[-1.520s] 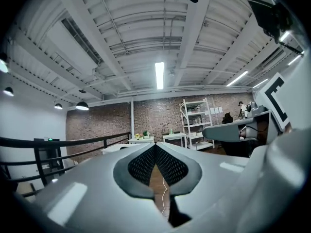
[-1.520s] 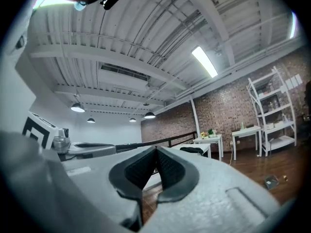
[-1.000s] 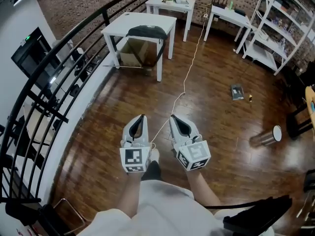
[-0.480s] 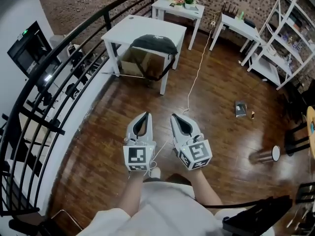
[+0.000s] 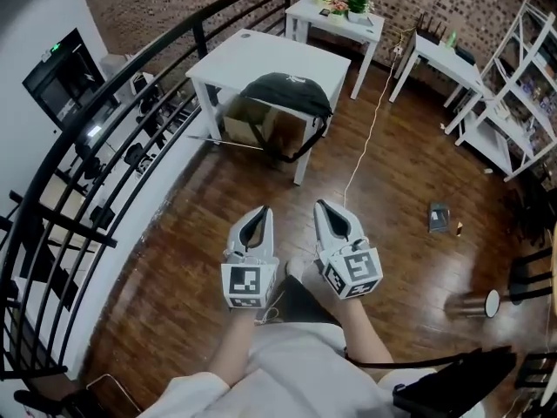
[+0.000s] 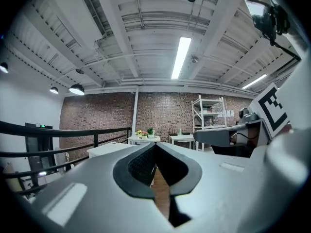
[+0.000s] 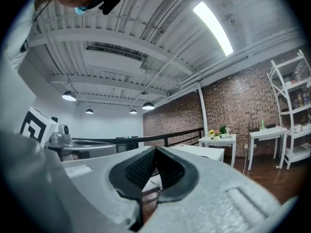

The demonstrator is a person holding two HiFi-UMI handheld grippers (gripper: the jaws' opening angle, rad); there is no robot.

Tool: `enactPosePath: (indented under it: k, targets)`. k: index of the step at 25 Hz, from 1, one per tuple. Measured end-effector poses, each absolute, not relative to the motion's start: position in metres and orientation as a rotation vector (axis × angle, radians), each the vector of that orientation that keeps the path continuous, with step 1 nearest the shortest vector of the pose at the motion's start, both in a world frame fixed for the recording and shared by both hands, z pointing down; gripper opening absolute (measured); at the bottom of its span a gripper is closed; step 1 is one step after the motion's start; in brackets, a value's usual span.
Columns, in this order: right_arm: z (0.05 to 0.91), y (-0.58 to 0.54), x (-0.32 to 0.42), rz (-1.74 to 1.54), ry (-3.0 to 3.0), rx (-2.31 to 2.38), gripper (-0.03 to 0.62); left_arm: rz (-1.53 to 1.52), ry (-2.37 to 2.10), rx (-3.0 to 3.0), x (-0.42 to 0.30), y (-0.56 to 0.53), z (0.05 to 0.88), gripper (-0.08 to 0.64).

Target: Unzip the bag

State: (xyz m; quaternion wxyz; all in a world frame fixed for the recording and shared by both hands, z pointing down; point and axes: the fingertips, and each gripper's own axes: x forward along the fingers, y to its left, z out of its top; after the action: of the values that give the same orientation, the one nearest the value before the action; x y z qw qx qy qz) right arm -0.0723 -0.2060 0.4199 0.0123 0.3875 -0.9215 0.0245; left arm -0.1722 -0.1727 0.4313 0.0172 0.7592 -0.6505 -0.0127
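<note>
Head view showed the left gripper [image 5: 260, 212] and the right gripper [image 5: 324, 205] held side by side in front of the person. Both pointed level across the wooden floor [image 5: 174, 259] toward a white table [image 5: 252, 55].

Left gripper view showed that claw's 2 jaws pressed together at the tips, with nothing between them. Right gripper view showed the same of the other claw: pads meeting, nothing pinched.

The black bag [image 5: 287, 92] lay at the near edge of the table, well apart from both grippers. 1 strap hung down past the tabletop, in front of a cardboard box [image 5: 246, 122] that stood under the table.

A smaller white table [image 5: 365, 23] with potted plants stood beyond the first one. A black railing [image 5: 199, 35] curved along the left side of the floor.
</note>
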Motion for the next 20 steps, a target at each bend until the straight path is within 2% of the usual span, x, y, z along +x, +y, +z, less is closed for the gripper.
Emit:
enactPosePath:
  k: [7, 12, 20]
  targets:
    - [0.404, -0.351, -0.079, 0.023, -2.916, 1.174, -0.011, -0.019, -2.06, 2.347, -0.179, -0.31, 0.42, 0.017]
    - [0.393, -0.441, -0.044, 0.061, -2.914, 1.278, -0.011, 0.028, -2.034, 2.383, -0.159, -0.393, 0.414, 0.017]
    - [0.441, -0.516, -0.007, 0.229, -2.809, 1.374, -0.009, 0.159, -1.923, 2.422, -0.135, -0.477, 0.437, 0.017]
